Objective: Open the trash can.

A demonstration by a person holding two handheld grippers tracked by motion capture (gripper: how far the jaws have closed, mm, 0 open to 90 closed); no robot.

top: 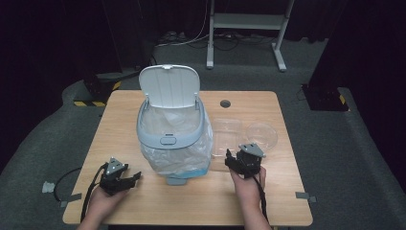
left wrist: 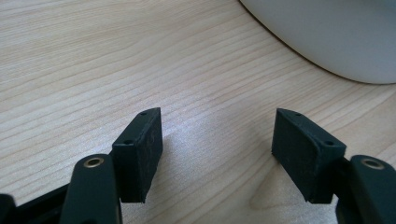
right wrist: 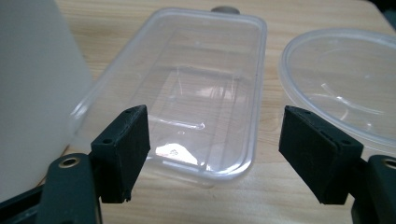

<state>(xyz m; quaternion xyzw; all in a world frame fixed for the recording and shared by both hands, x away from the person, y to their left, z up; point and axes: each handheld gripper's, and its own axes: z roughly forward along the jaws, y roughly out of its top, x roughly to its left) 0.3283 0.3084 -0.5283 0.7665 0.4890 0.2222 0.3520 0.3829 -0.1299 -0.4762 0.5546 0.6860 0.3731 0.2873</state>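
Right gripper [right wrist: 212, 156] hangs wide, empty, over clear rectangular tub [right wrist: 196, 93] between bin [top: 172, 139] and round lid [right wrist: 345, 84]. Tub's probably thin, light, slippery: pinch near rim.

Tray [top: 226, 136] between bin [top: 172, 139] (left) and lid [top: 262, 135].

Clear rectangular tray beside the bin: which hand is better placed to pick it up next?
Right. The right gripper hovers at the tray with open fingers facing its near edge. The left gripper sits across the bin, over bare table.
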